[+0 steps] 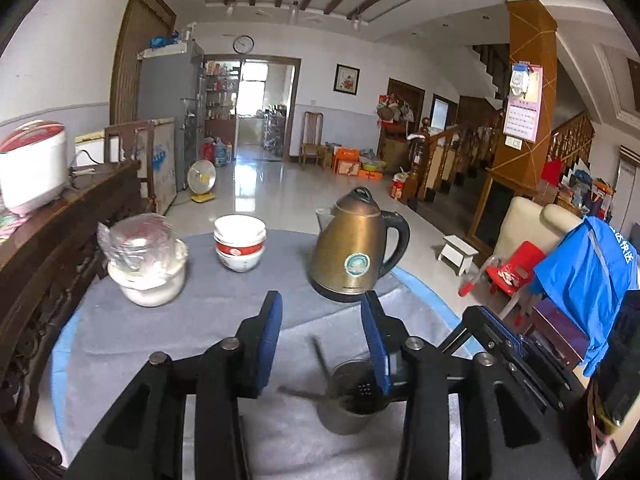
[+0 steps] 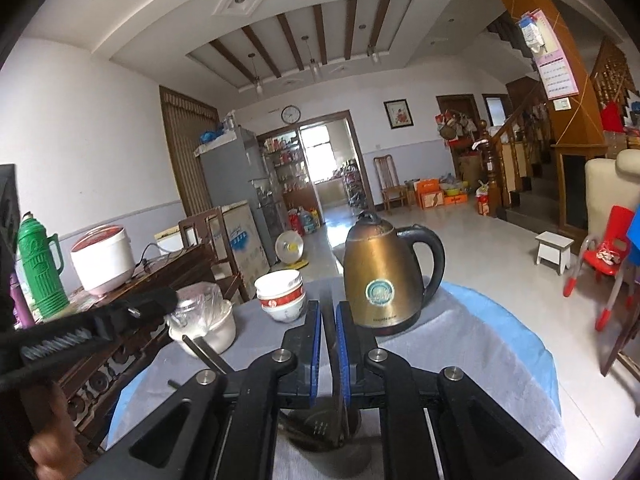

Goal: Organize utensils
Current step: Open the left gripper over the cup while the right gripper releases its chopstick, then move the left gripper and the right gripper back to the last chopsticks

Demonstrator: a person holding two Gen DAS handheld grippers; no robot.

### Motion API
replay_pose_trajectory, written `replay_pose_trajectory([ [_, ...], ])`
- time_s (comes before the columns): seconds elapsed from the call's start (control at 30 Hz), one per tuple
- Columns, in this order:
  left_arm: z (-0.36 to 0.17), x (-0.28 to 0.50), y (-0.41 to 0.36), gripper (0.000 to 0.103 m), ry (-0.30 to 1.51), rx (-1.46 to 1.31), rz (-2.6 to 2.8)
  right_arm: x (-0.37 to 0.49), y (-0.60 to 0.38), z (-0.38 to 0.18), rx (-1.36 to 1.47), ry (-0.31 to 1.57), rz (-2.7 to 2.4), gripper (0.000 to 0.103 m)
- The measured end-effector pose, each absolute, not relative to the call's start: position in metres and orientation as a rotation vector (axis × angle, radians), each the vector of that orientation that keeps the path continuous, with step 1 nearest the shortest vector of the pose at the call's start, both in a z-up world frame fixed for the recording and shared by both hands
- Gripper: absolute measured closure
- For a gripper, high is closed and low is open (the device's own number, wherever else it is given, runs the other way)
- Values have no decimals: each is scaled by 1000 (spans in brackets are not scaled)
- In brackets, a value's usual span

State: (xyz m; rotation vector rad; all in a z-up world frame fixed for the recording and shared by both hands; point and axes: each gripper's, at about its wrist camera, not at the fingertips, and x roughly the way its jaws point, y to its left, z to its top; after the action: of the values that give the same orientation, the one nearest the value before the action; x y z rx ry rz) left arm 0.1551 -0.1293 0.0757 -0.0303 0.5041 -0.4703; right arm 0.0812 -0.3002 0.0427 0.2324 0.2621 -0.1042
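1. Grey cloth covers the round worktop (image 1: 208, 320), and a metal utensil cup (image 1: 348, 400) stands on it at the near side of the brass-coloured electric kettle (image 1: 352, 248), just beneath both tools.
2. Left tool (image 1: 322, 344): its blue pads stand apart with nothing between them. Two thin utensil handles (image 1: 320, 356) lean out of the cup just below and between the pads, blurred, so I cannot tell whether they are chopsticks or spoons. I judge this tool has let its piece go into the cup.
3. Right tool (image 2: 328, 332): its pads are closed almost together on a thin dark utensil (image 2: 329, 312), held upright, its top rising above the fingertips on the near side of the kettle and its lower end reaching down into the cup (image 2: 320, 436) under the tool.
4. Progress, as a judgement: the cup already holds some pieces, and the one in the right tool is partly lowered in but not released. Letting it go is what remains for this piece.
5. Left of the kettle stand stacked bowls (image 1: 240, 248) with red bands, and further left a white pot (image 1: 148, 276) with a plastic-wrapped thing on it. No loose utensils show on the cloth around the kettle; the near part of the worktop is hidden by the tools, so I cannot tell whether more are left.
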Motion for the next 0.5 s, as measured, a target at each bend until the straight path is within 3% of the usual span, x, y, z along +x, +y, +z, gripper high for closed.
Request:
replay_pose_trajectory([
  [0.03, 78, 151, -125, 59, 499, -21, -466, 76, -301, 45, 239, 260, -95, 92],
  [0.1, 83, 142, -113, 45, 490, -1, -448, 69, -301, 48, 253, 255, -83, 88],
  [0.13, 85, 137, -106, 42, 482, 7, -435, 65, -302, 50, 263, 251, -76, 78],
  [0.23, 85, 127, -87, 37, 474, 36, -393, 47, -304, 55, 312, 189, -46, 31],
  [0.5, 46, 119, -50, 36, 622, 69, -310, 3, -303, 66, 357, 101, -19, 33],
])
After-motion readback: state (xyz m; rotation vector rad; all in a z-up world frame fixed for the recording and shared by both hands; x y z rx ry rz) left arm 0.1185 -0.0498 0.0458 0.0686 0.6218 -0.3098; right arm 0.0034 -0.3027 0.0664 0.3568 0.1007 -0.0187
